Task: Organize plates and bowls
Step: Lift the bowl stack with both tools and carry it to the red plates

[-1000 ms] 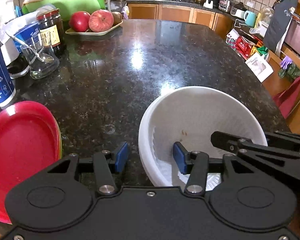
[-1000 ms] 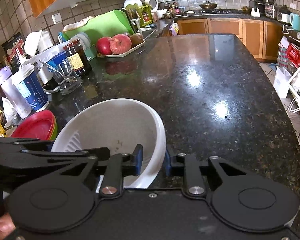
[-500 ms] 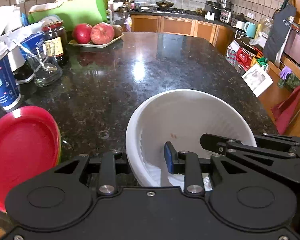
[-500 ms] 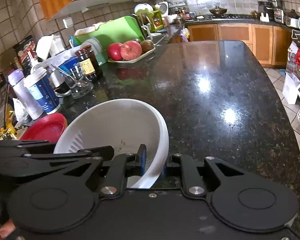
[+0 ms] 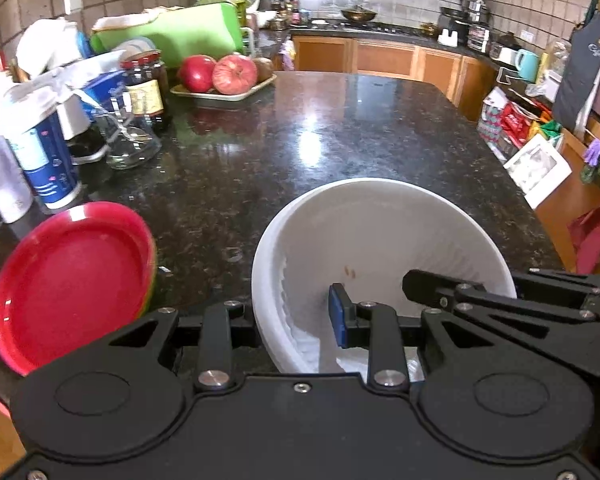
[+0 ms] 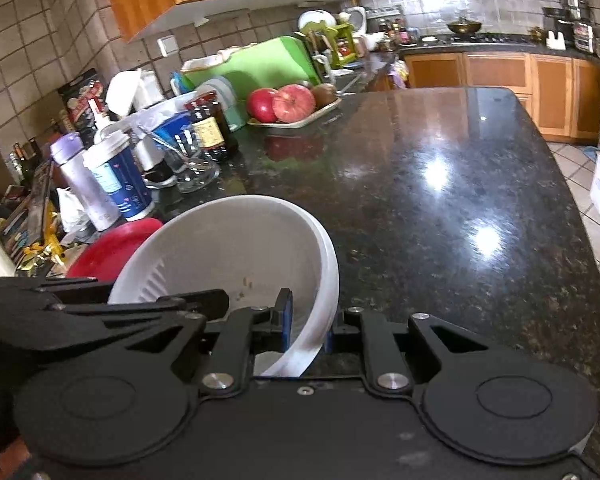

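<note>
**Grippers clamp bowl from both sides**

Both grippers pinch the white bowl (image 5: 380, 240) over the granite counter (image 5: 340, 140). The left gripper (image 5: 296, 320) bites the bowl's left rim: a second ago its jaws stood spread, one blue pad outside the wall; now they have narrowed onto it, the inner pad (image 5: 337, 316) against the inside and the outer one hidden behind the rim. The right gripper (image 6: 306, 322) grips the opposite rim as before, its pads pressed either side of the thin wall. The bowl, tilted with its opening toward the cameras, sits a little higher and nearer in the left view than a second ago. A few brown specks mark its inside. Red plates (image 5: 68, 284) lie stacked just beside it on the left, near a blue cup (image 5: 44, 156). Farther back, a tray of apples (image 5: 220, 76) stands well apart.
</note>
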Demonstrator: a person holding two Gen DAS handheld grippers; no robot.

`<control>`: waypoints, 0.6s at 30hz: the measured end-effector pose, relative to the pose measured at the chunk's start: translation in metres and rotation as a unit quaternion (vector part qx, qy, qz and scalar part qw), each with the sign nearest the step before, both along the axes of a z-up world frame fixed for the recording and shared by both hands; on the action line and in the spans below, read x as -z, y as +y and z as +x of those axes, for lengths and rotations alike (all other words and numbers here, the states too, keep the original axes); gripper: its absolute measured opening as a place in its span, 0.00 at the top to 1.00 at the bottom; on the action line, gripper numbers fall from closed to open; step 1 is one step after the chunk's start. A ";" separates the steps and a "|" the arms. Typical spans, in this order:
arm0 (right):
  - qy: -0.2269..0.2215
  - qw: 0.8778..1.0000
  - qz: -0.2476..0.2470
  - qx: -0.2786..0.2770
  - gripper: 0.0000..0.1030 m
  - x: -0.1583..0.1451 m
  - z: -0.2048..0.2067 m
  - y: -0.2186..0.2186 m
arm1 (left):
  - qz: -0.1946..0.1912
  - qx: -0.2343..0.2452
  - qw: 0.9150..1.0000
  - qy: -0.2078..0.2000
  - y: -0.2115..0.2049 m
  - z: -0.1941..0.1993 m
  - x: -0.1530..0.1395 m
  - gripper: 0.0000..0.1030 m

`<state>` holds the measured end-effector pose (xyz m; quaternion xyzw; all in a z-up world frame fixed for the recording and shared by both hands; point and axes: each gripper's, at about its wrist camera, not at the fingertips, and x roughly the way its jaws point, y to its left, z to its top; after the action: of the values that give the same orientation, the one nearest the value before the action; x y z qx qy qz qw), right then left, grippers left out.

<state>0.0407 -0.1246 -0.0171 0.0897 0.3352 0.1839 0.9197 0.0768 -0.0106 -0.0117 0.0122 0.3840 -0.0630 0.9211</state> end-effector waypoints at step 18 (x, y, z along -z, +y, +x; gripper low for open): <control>-0.020 0.995 -0.007 -0.093 0.83 -0.025 0.023 0.135 | 0.017 -0.089 0.996 -0.025 0.117 -0.003 -0.019 0.62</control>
<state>0.0641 0.0101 0.0079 0.0478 0.3246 0.2685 0.9057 0.0737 0.1065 0.0072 -0.0045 0.3610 0.0262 0.9322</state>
